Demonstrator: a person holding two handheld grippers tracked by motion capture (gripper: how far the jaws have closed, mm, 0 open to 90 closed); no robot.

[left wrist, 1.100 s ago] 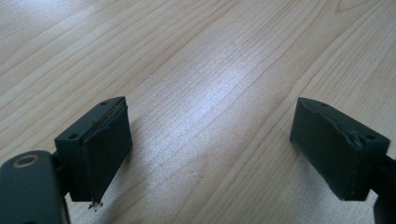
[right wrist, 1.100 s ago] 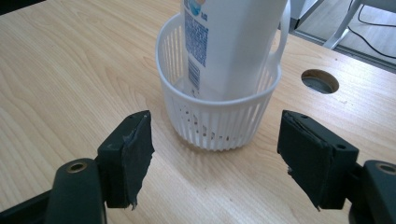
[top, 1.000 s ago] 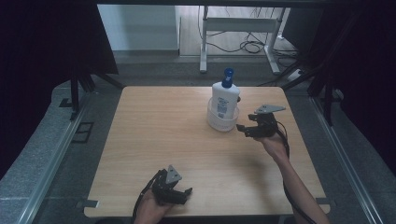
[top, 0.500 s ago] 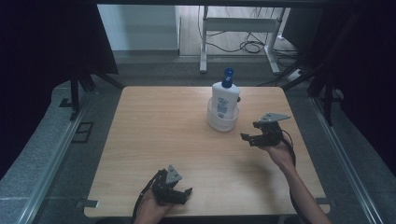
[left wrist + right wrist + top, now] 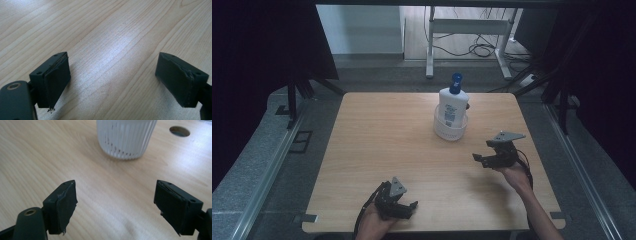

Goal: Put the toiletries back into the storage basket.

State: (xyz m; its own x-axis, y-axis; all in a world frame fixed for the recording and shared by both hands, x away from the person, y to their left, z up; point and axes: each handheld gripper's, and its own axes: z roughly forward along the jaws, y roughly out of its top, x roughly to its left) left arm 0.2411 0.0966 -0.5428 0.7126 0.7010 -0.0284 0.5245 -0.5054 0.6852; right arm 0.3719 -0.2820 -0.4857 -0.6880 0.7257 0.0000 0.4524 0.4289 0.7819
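White bottle (image 5: 452,106) stands in a ribbed cup (image 5: 450,127) at the far middle of the surface (image 5: 377,145).
The right claw (image 5: 479,161), its jaws just opening and empty, sits near the cup's right; the left claw (image 5: 406,207) is spread, well apart.

Overhead cam; two close cams, shared table (image 5: 412,150)

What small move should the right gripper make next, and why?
Probably draw back a little more and rest: the bottle stands upright in the basket, and the right gripper, jaws just opened with nothing between them, is already clear of both.
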